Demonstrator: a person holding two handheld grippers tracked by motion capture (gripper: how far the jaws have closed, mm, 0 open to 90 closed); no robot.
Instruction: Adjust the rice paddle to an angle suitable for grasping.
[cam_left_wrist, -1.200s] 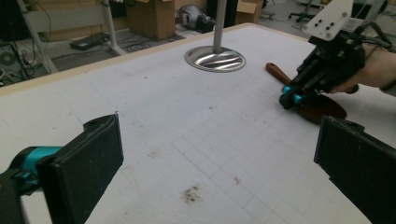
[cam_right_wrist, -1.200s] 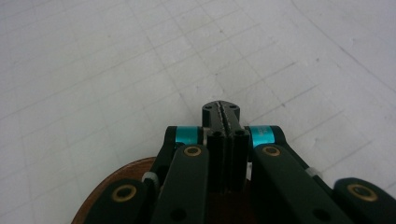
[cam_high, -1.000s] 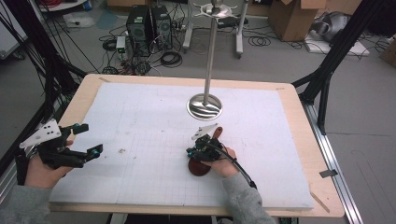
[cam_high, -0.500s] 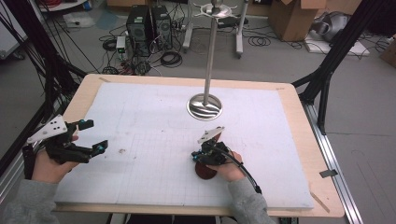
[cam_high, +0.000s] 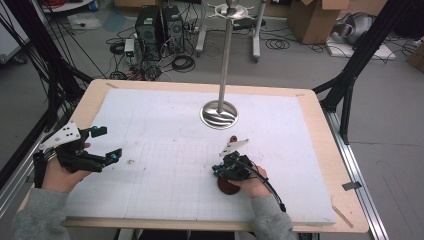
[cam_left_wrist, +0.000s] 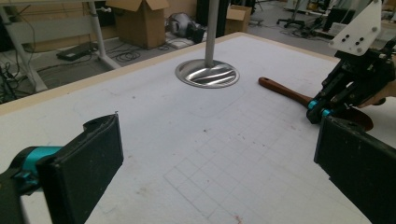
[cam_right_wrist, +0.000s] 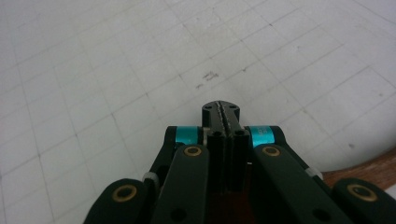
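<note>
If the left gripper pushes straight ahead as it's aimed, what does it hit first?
Probably nothing near: the left gripper faces bare white mat. Farther on stands the metal stand's base; the wooden spoon lies right.

Wooden spoon on the mat, before the stand base

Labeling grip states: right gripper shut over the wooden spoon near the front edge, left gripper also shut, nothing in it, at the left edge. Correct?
One thing is off: the left gripper is open, not shut. The left gripper view shows its two black fingers standing wide apart with bare mat between them. The rest holds: the right gripper is shut over the wooden spoon.
</note>
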